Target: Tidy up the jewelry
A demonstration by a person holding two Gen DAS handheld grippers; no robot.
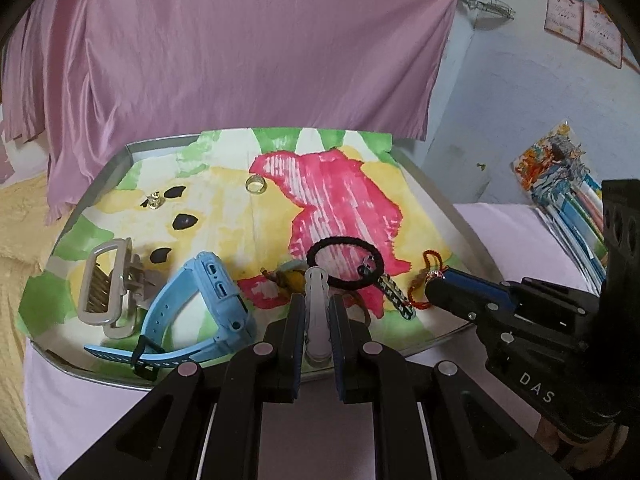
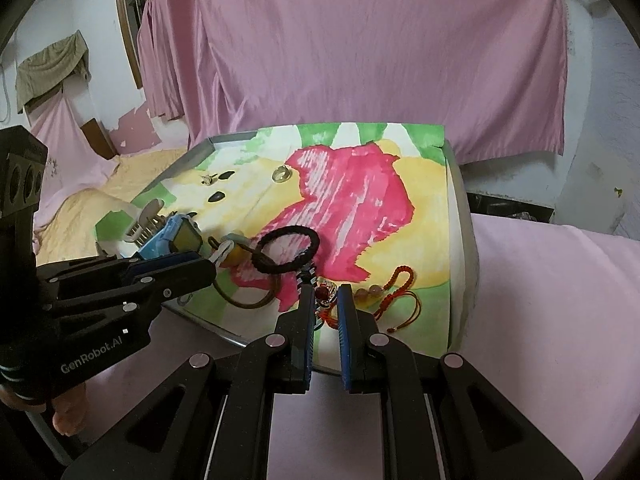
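Observation:
A metal tray (image 1: pixel 132 147) lined with painted paper holds the jewelry. My left gripper (image 1: pixel 317 306) is shut on a white hair clip (image 1: pixel 316 292) at the tray's near edge. My right gripper (image 2: pixel 325 300) is shut on the beaded charm of a red cord bracelet (image 2: pixel 400 278). Just beyond both tips lies a black hair tie (image 1: pixel 344 239), with a rhinestone hair pin (image 1: pixel 394 296) beside it. A blue watch (image 1: pixel 204 308) and a beige claw clip (image 1: pixel 106 284) lie at the left. A ring (image 1: pixel 256 190) and a small gold earring (image 1: pixel 154 200) sit farther back.
A brown hair tie (image 2: pixel 244 302) lies by the tray's near rim (image 2: pixel 464 208). The tray rests on a pink-covered surface (image 2: pixel 540 300). Pink curtains (image 1: pixel 240 40) hang behind. Books and packets (image 1: pixel 568 184) lean at the right; a yellow blanket (image 1: pixel 16 240) lies left.

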